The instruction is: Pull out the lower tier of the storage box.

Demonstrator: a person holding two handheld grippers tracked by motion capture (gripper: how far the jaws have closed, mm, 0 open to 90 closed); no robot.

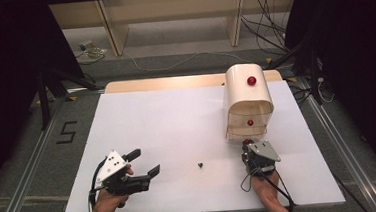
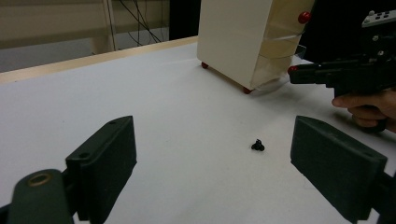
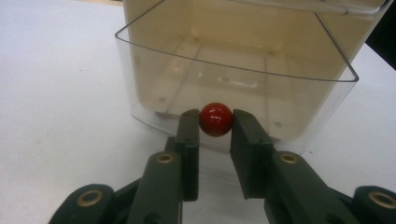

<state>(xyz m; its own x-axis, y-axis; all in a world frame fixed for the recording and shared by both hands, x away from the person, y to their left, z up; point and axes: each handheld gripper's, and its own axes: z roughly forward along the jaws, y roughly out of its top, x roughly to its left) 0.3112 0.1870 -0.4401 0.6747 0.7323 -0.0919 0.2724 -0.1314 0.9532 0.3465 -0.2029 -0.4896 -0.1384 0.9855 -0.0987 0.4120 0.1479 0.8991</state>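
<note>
Jaws of the right gripper clamp the red knob of a clear bottom drawer, pulled partly out of a cream drawer cabinet at the right of the white table. At lower left, the left gripper hangs wide open, a small black object lying between its jaws' lines.

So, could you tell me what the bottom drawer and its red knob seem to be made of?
The bottom drawer looks like clear, glossy plastic: its base and the cabinet show through its walls. The red knob is smooth and shiny with a bright highlight, perhaps plastic or lacquered wood.
</note>
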